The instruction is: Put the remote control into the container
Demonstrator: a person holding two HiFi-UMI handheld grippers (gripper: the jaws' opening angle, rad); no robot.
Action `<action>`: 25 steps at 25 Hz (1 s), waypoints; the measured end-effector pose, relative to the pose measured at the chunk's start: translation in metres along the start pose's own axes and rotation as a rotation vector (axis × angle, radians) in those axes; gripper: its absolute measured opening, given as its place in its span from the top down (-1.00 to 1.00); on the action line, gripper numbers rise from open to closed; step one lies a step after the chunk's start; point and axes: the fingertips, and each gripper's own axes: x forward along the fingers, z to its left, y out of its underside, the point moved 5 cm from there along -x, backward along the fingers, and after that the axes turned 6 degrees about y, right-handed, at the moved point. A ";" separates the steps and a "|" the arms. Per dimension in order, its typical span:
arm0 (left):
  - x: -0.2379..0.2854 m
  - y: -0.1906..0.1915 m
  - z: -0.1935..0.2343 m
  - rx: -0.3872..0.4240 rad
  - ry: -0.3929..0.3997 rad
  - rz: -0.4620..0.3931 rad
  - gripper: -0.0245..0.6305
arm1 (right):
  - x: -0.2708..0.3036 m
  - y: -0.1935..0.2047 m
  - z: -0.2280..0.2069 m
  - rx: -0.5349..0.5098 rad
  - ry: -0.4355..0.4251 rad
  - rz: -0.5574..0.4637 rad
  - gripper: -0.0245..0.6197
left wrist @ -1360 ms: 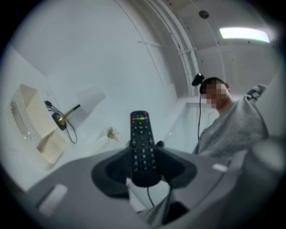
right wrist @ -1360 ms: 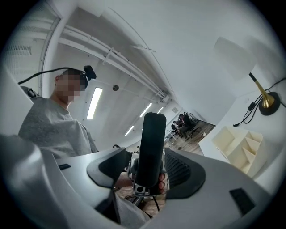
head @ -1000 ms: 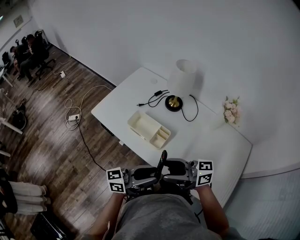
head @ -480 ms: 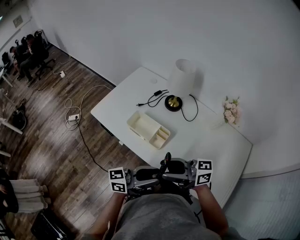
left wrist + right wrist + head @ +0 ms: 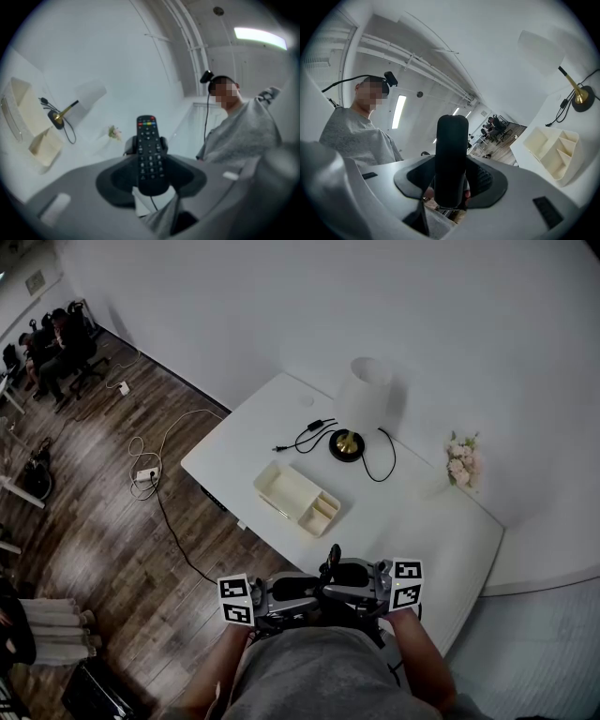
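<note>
Remote (image 5: pixel 149 152) stands upright between my two grippers, close to my body and off the near edge of the table (image 5: pixel 403 512). It is not in the container (image 5: pixel 284 488) yet.

My left gripper (image 5: pixel 148 143) is partly closed and pinches the remote by its sides, with the buttons facing it. My right gripper (image 5: pixel 452 183) has just been closing on the back of the same remote. Its pads look like they press on it now, but that view is dark, so I am not fully sure.

What could go wrong: the remote hangs over the floor, not the table. If one gripper lets go too soon or the two pull apart, it could twist and fall. If I come in too low, I could bump the container, and it sits near the table's left edge, so a push could slide it off.

Room to move is good. The table between me and the container is bare. The lamp (image 5: pixel 361 399) and its cord (image 5: pixel 300 442) are behind the container, and the flowers (image 5: pixel 461 460) are well off to the right.
</note>
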 end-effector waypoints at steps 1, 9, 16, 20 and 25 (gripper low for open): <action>0.000 0.001 0.000 -0.001 0.000 -0.001 0.36 | 0.000 0.001 0.000 0.004 0.000 0.002 0.27; -0.005 0.005 0.000 0.001 -0.014 -0.011 0.35 | 0.003 0.007 -0.002 0.028 -0.011 -0.002 0.30; -0.014 0.006 -0.003 -0.010 -0.011 -0.056 0.35 | 0.011 0.010 -0.003 0.057 -0.030 0.009 0.31; -0.019 0.004 -0.005 -0.008 -0.017 -0.069 0.35 | 0.015 0.010 -0.003 0.068 -0.036 0.012 0.31; -0.035 -0.004 -0.006 0.005 -0.055 -0.110 0.36 | 0.017 0.003 -0.004 0.077 -0.042 0.000 0.31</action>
